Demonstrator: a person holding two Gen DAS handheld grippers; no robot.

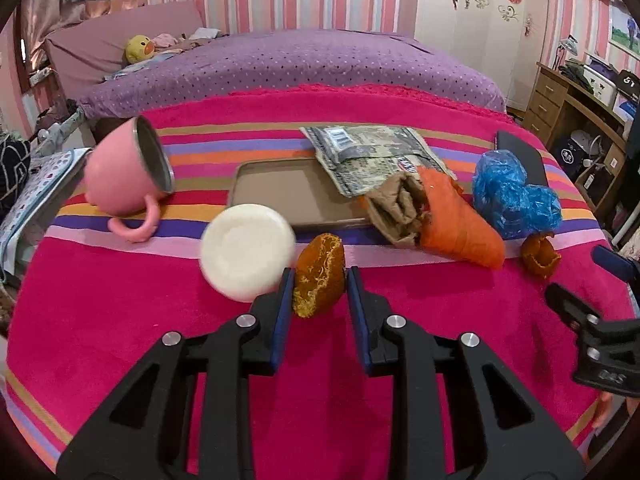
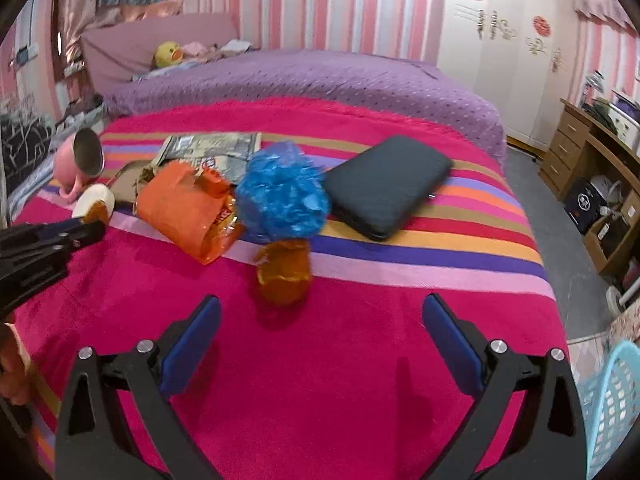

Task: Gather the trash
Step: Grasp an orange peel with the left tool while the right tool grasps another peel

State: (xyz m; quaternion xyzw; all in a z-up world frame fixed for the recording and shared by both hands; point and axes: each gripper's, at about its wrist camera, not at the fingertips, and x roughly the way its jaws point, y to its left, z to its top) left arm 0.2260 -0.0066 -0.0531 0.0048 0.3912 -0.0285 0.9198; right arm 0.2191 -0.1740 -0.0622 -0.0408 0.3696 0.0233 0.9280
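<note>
While the left gripper [image 1: 318,280] clamps an orange peel [image 1: 319,274] between its blue pads, lifted a little off the pink striped blanket [image 1: 120,320], the spread reads left to right as follows.

Far left: one pink mug [image 1: 128,172] tipped on its side, mouth up and toward the tray, handle on the blanket. Just beside it, one white round lid [image 1: 246,252], close to the held peel; whether they touch I cannot tell.

Centre: one brown tray [image 1: 280,192], flat, with one printed wrapper [image 1: 372,152] draped over its far right corner. One orange snack bag [image 1: 460,220] with crumpled brown paper [image 1: 396,208] in its mouth rests on the tray's right edge.

Right: one wad of blue plastic [image 1: 512,196], then a second orange peel [image 2: 285,276] lying loose on the blanket in front of it. One dark flat case [image 2: 386,186] lies behind, well apart.

Right gripper [image 2: 322,344]: jaws wide apart, nothing between them, aimed at the second peel, likely its next pick.

Far right edge: one light blue basket [image 2: 612,404] beside the bed, probably where the trash goes.

Count: two peels, one held, one waiting.
</note>
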